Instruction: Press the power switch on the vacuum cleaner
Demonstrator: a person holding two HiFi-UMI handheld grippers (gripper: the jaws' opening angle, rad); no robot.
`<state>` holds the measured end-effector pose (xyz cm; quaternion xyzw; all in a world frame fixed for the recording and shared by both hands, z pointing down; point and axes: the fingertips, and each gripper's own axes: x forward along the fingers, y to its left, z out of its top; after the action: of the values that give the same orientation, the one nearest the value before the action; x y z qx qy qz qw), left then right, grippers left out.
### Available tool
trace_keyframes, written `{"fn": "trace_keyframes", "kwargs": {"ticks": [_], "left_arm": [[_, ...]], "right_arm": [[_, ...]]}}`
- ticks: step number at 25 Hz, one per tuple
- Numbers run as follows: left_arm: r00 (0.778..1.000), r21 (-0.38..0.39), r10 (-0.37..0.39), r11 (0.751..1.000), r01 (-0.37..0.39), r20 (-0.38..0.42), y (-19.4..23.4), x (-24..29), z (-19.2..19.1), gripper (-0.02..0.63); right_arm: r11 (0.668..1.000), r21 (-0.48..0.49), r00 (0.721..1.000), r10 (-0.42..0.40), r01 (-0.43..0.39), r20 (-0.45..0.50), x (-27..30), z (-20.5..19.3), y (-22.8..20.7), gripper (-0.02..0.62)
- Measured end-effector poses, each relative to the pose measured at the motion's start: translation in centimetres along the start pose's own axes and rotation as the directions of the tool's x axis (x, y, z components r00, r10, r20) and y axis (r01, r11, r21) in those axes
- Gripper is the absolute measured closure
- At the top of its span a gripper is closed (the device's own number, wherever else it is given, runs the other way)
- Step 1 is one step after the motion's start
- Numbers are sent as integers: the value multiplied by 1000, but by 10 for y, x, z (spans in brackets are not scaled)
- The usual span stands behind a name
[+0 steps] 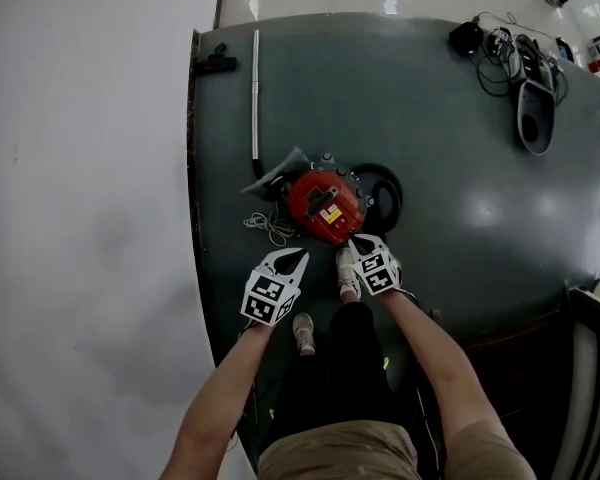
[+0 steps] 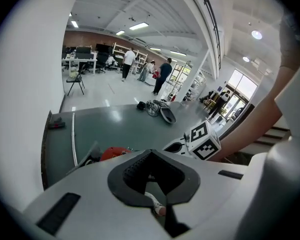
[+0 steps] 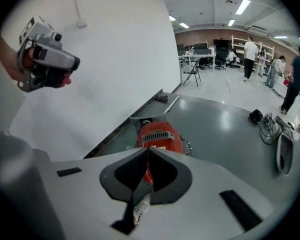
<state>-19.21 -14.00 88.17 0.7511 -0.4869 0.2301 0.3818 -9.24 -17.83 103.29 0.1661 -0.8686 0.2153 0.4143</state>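
Seen from the head view, both forearms reach from 6 o'clock toward the centre, bare and nearly straight. The left forearm (image 1: 228, 388) angles slightly to 1 o'clock and the right forearm (image 1: 438, 356) to 11 o'clock, so they converge. Two shoes (image 1: 303, 333) stand on the dark mat (image 1: 430, 148) between them.

The left gripper (image 1: 295, 260) points to 1 o'clock, and its own view shows its jaws pressed together with nothing held. It hangs apart from the vacuum cleaner (image 1: 327, 206), off the cleaner's 7 o'clock side. The right gripper (image 1: 358, 244) points to 11 o'clock with its jaws likewise closed tip to tip and empty. Its tip sits right at the cleaner's near edge, at about 5 o'clock, but whether it touches cannot be told.

The red vacuum cleaner lies on the mat at 12 o'clock from the person, just past both grippers, with a yellow label on its top. The switch itself cannot be made out.

A loose pale cord (image 1: 270, 226) lies at its 9 o'clock, and a dark hose (image 1: 385, 190) curls at its 3 o'clock. A metal tube (image 1: 255, 93) runs away toward 12 o'clock. Well apart, at 2 o'clock, lie a floor head (image 1: 535, 118) and tangled cables (image 1: 492, 50).
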Motion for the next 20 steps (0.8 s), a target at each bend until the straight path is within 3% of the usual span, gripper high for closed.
{"fn": "trace_keyframes", "kwargs": {"ticks": [10, 14, 20], "left_arm": [[991, -54, 29, 998, -36, -130, 47, 70, -56, 601], [989, -50, 18, 998, -26, -145, 54, 87, -63, 601], [989, -59, -7, 998, -2, -148, 58, 103, -77, 601]], "right_arm": [[1000, -25, 985, -10, 5, -175, 117, -62, -27, 580], [998, -60, 973, -4, -10, -229, 145, -74, -22, 580], [999, -12, 964, -33, 31, -265, 170, -83, -21, 580]]}}
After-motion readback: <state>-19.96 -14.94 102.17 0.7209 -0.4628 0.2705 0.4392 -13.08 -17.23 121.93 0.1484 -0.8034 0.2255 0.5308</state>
